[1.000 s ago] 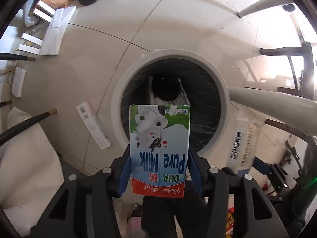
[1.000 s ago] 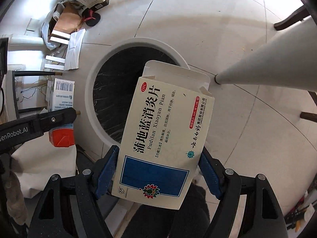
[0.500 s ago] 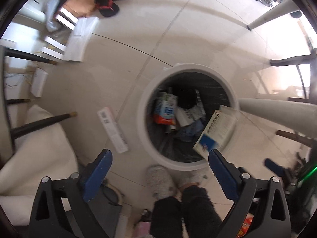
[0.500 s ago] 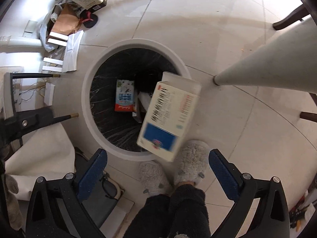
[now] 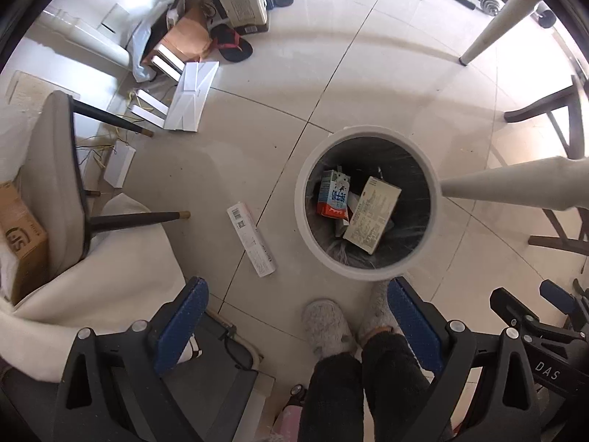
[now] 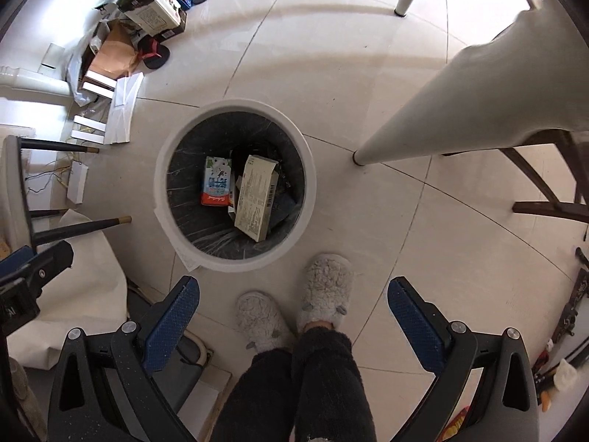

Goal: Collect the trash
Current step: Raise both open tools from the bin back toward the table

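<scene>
Two cartons [image 5: 335, 199] [image 5: 371, 215] inside bin [image 5: 368, 134]

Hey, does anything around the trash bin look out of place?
Yes: a long white barcoded box lies flat on the floor tiles just beside the white trash bin, not inside it, unlike the milk carton and medicine box already in it.

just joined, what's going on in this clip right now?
A person is collecting trash with a handheld gripper in each hand. Both the left gripper and the right gripper have just been opening and now stand wide and empty above the white bin. The milk carton and the medicine box lie inside it. A long white box lies on the floor beside the bin, not yet picked up.
</scene>
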The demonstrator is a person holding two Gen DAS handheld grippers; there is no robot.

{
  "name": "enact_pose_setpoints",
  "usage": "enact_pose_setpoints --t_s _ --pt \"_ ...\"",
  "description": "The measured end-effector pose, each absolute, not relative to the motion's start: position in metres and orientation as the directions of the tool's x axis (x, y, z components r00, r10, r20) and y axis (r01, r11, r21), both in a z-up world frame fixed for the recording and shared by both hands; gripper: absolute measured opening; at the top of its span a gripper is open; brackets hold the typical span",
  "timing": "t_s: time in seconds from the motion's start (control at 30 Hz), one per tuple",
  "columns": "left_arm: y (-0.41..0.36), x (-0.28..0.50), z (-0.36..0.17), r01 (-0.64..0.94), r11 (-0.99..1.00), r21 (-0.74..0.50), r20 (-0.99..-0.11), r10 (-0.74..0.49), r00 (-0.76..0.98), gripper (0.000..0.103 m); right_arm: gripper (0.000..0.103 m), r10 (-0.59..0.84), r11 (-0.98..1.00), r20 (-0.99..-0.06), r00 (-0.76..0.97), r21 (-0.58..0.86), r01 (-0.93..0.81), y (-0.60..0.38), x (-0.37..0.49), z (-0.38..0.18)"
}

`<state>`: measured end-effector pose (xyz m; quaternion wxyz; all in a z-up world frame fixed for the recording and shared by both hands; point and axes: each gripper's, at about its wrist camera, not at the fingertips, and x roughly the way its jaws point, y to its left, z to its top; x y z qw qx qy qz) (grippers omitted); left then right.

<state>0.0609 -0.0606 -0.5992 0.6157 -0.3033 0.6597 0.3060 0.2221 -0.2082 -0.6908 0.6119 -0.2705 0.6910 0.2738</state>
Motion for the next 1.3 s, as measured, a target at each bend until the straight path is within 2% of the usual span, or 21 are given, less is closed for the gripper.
enact_pose_setpoints --t_s 0.57,0.9,1.1,1.3 --pt "-0.095 0.028 -0.415 -0.765 0.644 -0.013 -0.999 0.014 0.029 0.1 0.103 0.059 0.683 -0.997 -0.044 0.072 -0.727 -0.232 0.195 -0.464" --pt "-0.088 0.028 -0.303 -0.79 0.612 -0.044 -0.987 0.096 0.13 0.1 0.103 0.172 0.67 -0.98 -0.096 0.188 -0.718 -0.234 0.188 -0.332" --pt "-0.05 0.075 -0.265 -0.798 0.602 0.042 -0.968 0.221 0.116 0.103 0.103 0.261 0.658 -0.96 -0.102 0.254 -0.709 -0.201 0.234 -0.273" --pt "0.004 0.16 -0.253 -0.769 0.61 0.19 -0.935 0.352 0.048 0.103 0.103 0.255 0.615 -0.965 -0.065 0.213 -0.759 -0.136 0.334 -0.257"
